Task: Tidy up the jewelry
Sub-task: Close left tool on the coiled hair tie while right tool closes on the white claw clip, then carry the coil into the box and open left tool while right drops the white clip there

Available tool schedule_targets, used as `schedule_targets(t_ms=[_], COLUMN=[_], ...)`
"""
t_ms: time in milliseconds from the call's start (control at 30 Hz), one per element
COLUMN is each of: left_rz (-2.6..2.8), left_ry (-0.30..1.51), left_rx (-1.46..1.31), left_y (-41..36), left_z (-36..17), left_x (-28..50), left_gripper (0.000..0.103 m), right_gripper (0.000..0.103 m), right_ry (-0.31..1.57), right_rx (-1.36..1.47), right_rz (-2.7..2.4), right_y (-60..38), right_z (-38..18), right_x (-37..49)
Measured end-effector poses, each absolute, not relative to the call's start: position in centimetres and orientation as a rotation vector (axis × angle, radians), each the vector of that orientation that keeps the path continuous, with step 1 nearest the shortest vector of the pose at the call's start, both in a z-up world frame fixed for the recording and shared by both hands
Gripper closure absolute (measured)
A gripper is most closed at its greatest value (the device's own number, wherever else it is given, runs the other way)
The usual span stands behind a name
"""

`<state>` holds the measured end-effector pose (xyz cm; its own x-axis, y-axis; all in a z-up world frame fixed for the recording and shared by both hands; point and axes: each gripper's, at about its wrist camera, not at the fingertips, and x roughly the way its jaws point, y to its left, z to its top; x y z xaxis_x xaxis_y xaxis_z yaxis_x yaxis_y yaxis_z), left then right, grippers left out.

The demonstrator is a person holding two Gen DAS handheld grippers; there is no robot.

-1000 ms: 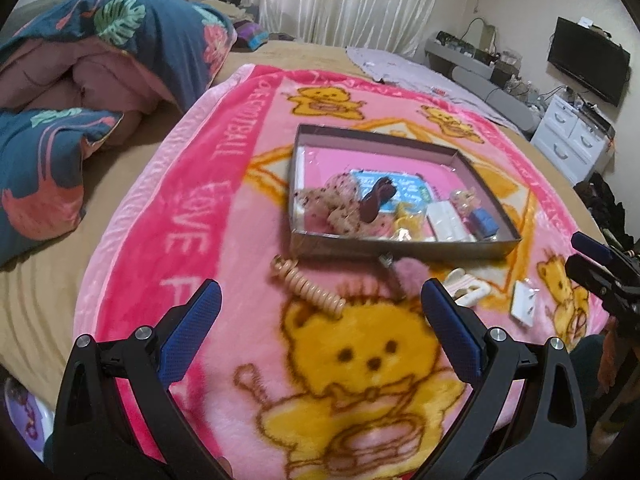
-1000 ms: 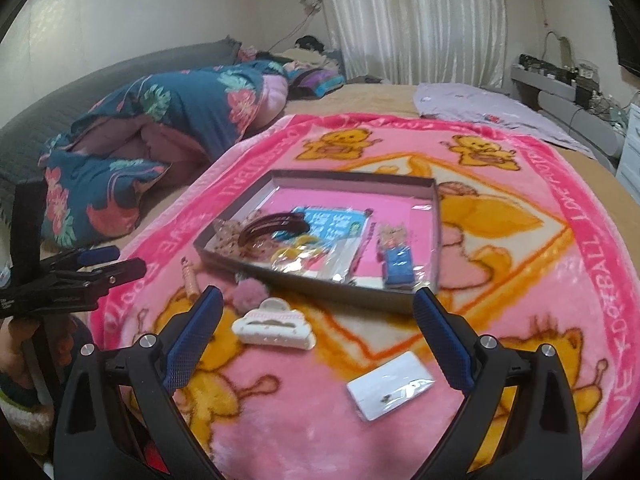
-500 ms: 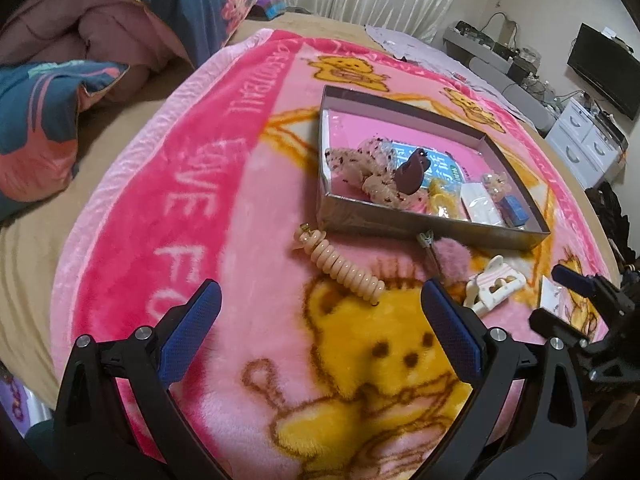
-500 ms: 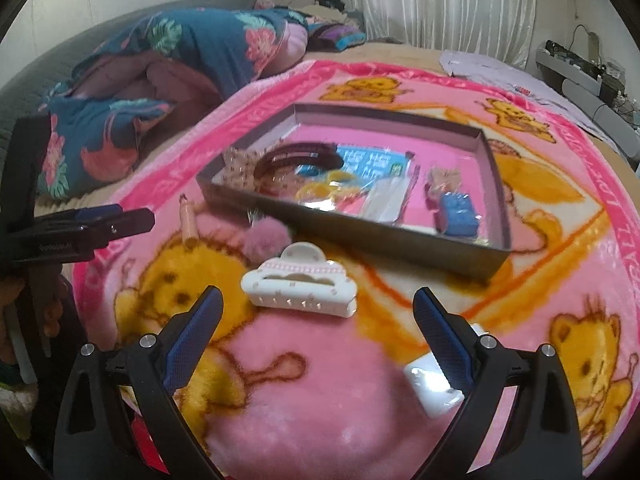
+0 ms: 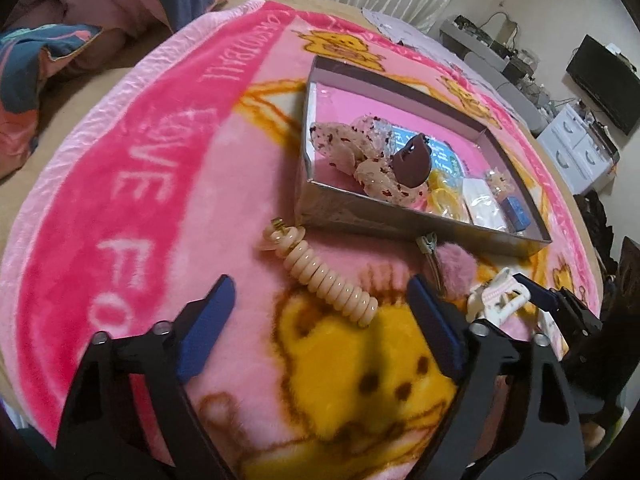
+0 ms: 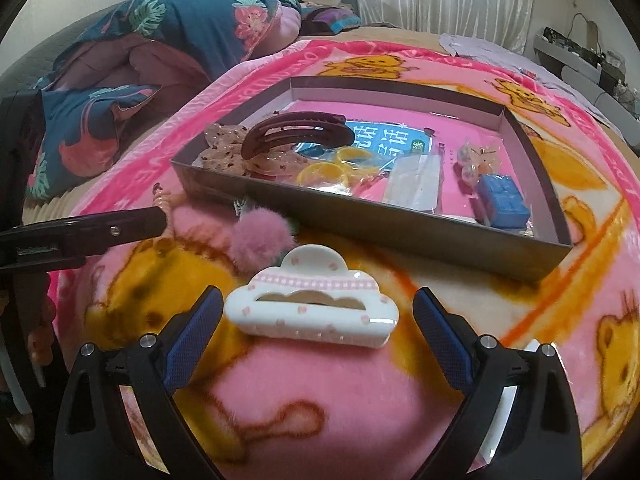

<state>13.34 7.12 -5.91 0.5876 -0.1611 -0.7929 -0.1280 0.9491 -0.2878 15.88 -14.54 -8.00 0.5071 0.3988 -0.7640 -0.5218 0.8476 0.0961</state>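
the left gripper is spread wide with nothing between its blue pads, low over the pink bear blanket. the near end of the cream coiled hair tie lies in the gap between the fingertips, touching neither, and runs away toward the near left corner of the shallow grey tray, stopping just short of its wall. bare blanket lies open to the left of the coil.

the right gripper is likewise parted and grips nothing; the white cloud-shaped claw clip sits between its pads with a gap on each side. just behind the clip is a pink pom-pom clip, close against the tray's near wall. a white card is mostly hidden behind the right finger.

inside the tray lie a dark brown claw clip on a speckled sheer scrunchie, yellow rings in a clear bag, a blue packet with white characters too distorted to read, a small blue box, and little pearl pieces too small to make out. the tray's far half is bare pink floor.

blanket lettering reads partly "love fo" and "football", cut off by the frame. a folded floral quilt borders the blanket's left edge.
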Motion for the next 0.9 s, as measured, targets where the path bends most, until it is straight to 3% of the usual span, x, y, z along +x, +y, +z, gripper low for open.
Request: schedule_targets(t_ms=[100,167,267,367,467,900], left_rz=[-0.012,0.003,0.004,0.005,-0.004,-0.044], left_ry=[0.968,0.975,0.969,0.962,0.955,0.884], left_rx=[-0.322,-0.290,-0.289,-0.311,-0.321,-0.307], left_y=[6.7,6.4,6.6,7.0,7.3,6.2], left_z=[-6.7,-7.2,-7.1,-7.0,-6.7,-3.2], left_x=[14.2,14.6,14.5,14.1,13.4,9.3], left_gripper=[0.040,0.057,0.068,0.087,0.093,0.093], right_gripper=[0.017,0.026,0.026,0.026,0.032,0.031], right_ry=[0.889,0.885,0.873,0.860,0.840,0.753], right_rx=[-0.152,-0.150,-0.161,-0.156,-0.142,-0.052], right_rz=[0.556,0.564,0.563,0.570,0.572,0.586], right_y=[-14.4,-14.5,-14.6,-15.1,-16.0,-19.5], right_z=[-8.4,-8.3,-8.1,-7.7,-7.0,-3.0], right_x=[16.2,16.1,15.9,15.4,14.8,13.7])
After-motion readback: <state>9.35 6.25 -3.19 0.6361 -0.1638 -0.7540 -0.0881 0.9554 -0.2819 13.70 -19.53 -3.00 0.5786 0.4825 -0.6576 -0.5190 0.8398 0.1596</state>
